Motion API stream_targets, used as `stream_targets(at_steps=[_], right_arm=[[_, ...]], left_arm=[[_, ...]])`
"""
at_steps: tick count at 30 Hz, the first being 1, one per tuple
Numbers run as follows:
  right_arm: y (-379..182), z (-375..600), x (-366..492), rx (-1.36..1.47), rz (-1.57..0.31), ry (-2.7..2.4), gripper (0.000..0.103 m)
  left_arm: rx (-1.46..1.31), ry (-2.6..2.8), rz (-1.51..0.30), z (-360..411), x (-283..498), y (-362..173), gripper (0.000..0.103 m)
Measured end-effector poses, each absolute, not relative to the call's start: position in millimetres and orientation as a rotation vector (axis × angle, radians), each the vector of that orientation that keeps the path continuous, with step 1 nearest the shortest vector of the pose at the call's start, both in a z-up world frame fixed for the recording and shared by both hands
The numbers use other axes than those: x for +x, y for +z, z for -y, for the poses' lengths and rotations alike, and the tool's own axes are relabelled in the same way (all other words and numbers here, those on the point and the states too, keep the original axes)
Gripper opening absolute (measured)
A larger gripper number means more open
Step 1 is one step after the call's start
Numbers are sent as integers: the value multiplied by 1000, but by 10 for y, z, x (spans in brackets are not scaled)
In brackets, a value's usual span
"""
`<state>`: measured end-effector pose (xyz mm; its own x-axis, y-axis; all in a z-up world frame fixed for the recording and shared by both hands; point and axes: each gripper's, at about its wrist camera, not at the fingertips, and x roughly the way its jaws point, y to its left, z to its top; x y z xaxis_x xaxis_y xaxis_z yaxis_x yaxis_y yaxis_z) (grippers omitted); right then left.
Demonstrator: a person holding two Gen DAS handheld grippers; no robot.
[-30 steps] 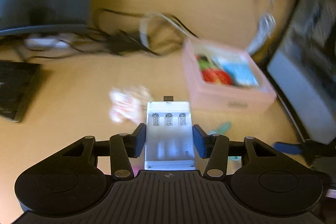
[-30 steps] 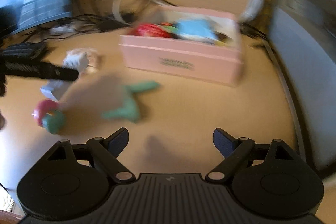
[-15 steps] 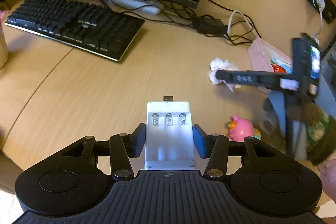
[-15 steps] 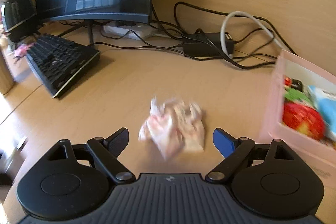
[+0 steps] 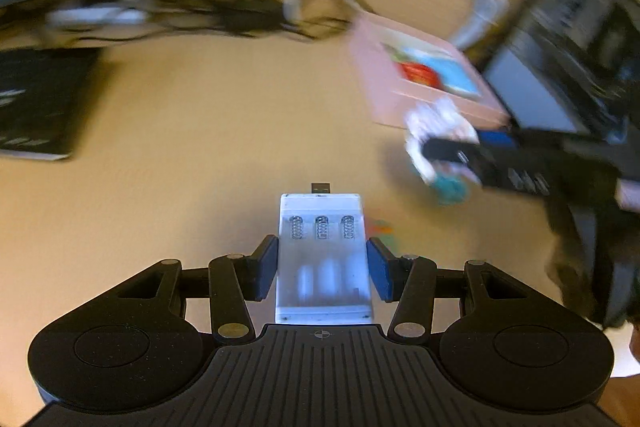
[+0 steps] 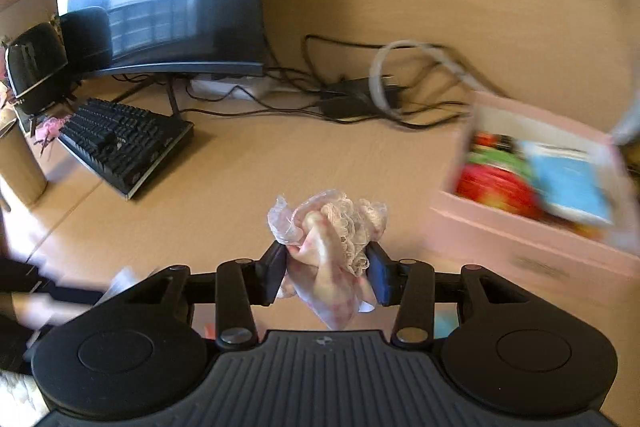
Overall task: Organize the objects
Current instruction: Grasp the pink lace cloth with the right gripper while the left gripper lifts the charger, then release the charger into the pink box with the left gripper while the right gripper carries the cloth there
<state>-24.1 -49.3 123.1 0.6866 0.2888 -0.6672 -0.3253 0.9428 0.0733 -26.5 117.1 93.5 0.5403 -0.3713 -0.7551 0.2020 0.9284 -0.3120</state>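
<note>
Both wrist views overlook the pink box [image 5: 400, 83] [image 6: 520, 239].

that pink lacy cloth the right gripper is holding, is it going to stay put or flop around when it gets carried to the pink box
Likely floppy: the cloth is bunched between the right gripper, and a loose tail hangs below. It looks thin and light, so it probably won't slip out, but the lace could snag. It should drop softly into the box.

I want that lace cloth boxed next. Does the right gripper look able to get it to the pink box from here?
Probably yes: the right gripper is shut on the lace cloth, and the open-topped pink box sits just to its right, nothing between.
</note>
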Motion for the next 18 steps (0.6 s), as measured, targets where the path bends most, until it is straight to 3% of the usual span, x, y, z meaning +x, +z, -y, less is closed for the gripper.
stream_targets(at_steps=[11, 18], right_arm=[[1128, 1642, -1134, 38, -804, 3, 43], [1148, 1998, -1249, 124, -774, -69, 43]], left_arm=[[-70, -664, -999, 129, 224, 888, 53], [-63, -535, -735, 319, 816, 1486, 53]])
